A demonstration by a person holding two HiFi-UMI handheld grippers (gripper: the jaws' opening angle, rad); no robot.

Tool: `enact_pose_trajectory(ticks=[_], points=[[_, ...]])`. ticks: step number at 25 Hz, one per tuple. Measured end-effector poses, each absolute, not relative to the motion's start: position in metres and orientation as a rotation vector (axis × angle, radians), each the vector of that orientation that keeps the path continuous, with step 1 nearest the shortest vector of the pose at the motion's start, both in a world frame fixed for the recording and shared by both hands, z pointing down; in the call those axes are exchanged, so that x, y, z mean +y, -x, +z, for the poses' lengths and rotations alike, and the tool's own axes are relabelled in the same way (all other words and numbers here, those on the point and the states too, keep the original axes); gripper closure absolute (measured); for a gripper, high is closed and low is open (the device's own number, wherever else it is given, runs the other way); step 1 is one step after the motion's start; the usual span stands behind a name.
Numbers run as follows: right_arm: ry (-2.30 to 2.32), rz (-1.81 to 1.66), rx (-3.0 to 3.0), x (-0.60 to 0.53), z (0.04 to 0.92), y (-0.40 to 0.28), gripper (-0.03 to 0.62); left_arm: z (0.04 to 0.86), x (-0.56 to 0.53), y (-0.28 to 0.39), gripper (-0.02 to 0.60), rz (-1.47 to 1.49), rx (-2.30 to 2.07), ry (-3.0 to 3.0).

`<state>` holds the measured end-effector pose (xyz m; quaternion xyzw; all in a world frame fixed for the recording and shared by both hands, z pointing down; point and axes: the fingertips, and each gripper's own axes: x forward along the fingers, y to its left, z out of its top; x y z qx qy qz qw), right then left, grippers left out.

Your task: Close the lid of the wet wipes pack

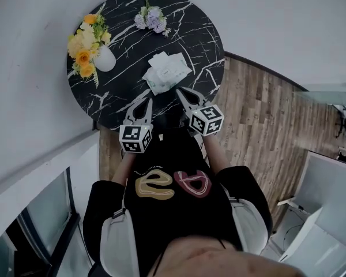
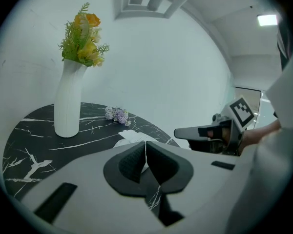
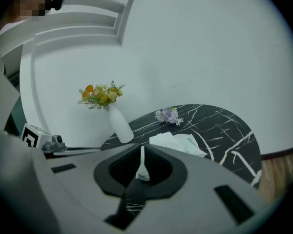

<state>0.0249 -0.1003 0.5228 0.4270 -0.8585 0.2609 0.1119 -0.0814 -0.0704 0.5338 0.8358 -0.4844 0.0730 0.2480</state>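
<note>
Looking down from the head view: round black marble table (image 1: 121, 91) against a white wall, wood floor (image 1: 259, 114) to its right. The wet wipes pack (image 1: 168, 71) lies flat on the near right part of the tabletop, white with pale green print, crumpled white material at its far end. Lid position cannot be read in any view.

A white vase (image 1: 105, 59) holding yellow and orange flowers (image 1: 85, 42) stands upright at the table's left edge. A small purple sprig (image 1: 151, 19) lies at the far edge. Both are well apart from the pack.

Left gripper (image 1: 145, 104): over the table's near edge, pointing at the pack but clear of it. Its own view shows the pads pressed together, nothing between them (image 2: 145, 145).

Right gripper (image 1: 180, 90): tips just beside the pack's near corner; contact not resolvable. Jaws closed to a hairline (image 3: 141, 149). A white sliver shows in the slit below the tips, and whether it is pinched or merely seen through the gap cannot be told.

The two grippers sit side by side, the right slightly further in.
</note>
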Motion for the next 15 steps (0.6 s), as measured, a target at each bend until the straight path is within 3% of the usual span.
enact_pose_trajectory(ticks=[15], points=[[-0.959, 0.771, -2.549, -0.190, 0.520, -0.031, 0.568, 0.539, -0.116, 0.079, 0.563, 0.192, -1.498, -2.092]])
